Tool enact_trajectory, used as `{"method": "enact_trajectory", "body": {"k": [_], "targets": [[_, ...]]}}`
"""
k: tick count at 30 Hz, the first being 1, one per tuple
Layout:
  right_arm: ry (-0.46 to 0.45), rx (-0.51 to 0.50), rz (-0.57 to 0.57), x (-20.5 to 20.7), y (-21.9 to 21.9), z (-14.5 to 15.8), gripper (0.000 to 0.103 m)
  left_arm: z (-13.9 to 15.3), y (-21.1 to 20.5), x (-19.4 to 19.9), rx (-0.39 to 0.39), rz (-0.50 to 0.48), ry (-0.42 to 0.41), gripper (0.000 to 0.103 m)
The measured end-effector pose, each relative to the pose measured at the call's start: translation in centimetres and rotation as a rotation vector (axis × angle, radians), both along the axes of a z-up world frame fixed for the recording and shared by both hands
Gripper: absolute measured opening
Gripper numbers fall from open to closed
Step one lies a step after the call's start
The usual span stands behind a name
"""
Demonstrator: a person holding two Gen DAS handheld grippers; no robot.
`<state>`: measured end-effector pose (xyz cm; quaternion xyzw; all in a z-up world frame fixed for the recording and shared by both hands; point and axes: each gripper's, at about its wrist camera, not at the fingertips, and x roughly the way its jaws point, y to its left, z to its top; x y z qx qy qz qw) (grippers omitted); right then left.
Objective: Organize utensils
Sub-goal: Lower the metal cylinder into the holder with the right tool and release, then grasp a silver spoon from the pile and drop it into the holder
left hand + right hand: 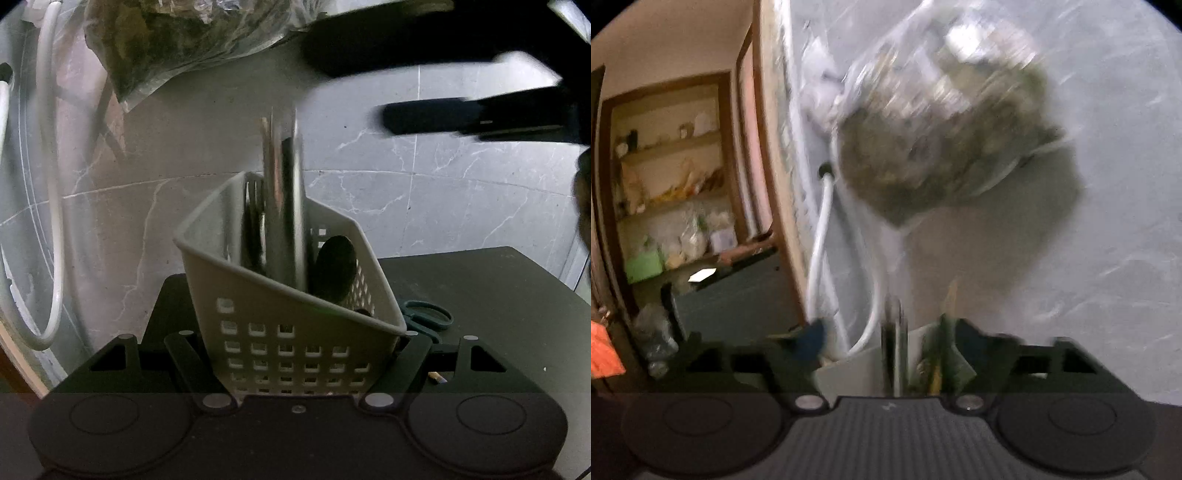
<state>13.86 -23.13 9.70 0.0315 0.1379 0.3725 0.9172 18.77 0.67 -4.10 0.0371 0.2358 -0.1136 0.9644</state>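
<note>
Nearest in the left wrist view, the left gripper (299,354) pinched the white perforated basket (280,314) w/ both fingers pressed on its lower walls. Basket sat on a dark tabletop (480,288), one corner toward the camera. Inside, metal utensils (286,206) stood nearly upright, long axis vertical, handles up, motion-blurred; a dark rounded utensil head (334,269) leaned at the right side. Green-handled scissors (428,315) lay flat on the table just beside the basket's right. Above right, the right gripper (436,92) hovered clear of the utensils, fingers spread w/ nothing between them; it had just been opening. Behind: grey marble-pattern wall tiles (406,206), a white hose (51,221) at left, a clear bag of greens (177,44) hanging up top. Right wrist view was blurred; an open doorway w/ shelves (672,177) showed far left.
</note>
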Motion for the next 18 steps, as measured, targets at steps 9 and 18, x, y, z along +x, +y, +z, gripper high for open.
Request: {"method": "enact_trajectory", "body": {"k": [9,18], "targets": [[0.355,-0.153,-0.272,8.7,-6.2,-5.9,0.094,0.2,-0.1,-0.6,0.002,0.033,0.008,0.077],[0.407,-0.353,-0.088,15.7,1.8,-9.1,0.052,0.3,1.2,-0.6,0.006,0.116,0.008,0.077]]}}
